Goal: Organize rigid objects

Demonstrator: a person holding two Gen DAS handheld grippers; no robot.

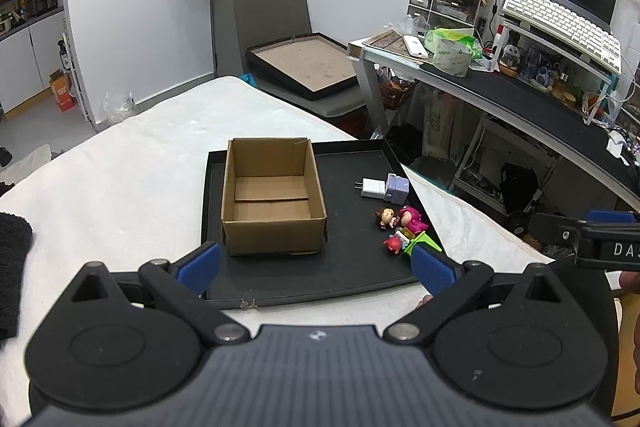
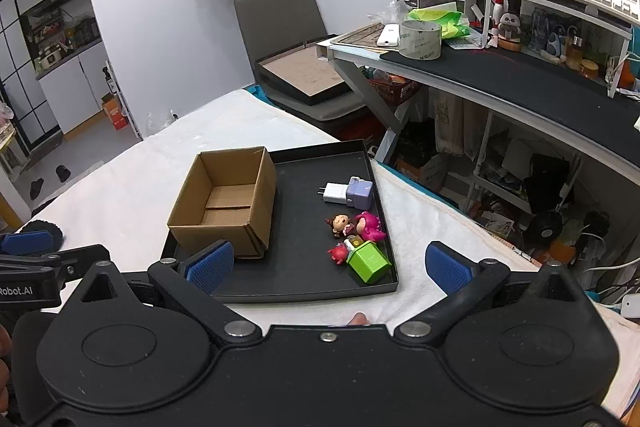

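Progress: nothing packed so far; box (image 2: 224, 205) empty, every item still to go in.
Box: ahead and left of right gripper (image 2: 328, 265), straight ahead of left gripper (image 1: 316, 267), on black tray (image 2: 304, 283).
Items: charger (image 2: 335, 193), purple block (image 2: 359, 192), brown-haired doll (image 2: 340, 224), pink doll (image 2: 370, 226), red figure (image 2: 339, 253), green cube (image 2: 369, 262); clustered just ahead of right gripper, at tray's right side.
Left gripper: spread wide, holding nothing.
Right gripper: spread wide, holding nothing, nearest green cube.
Left to do: six pickups, judging by cluster.
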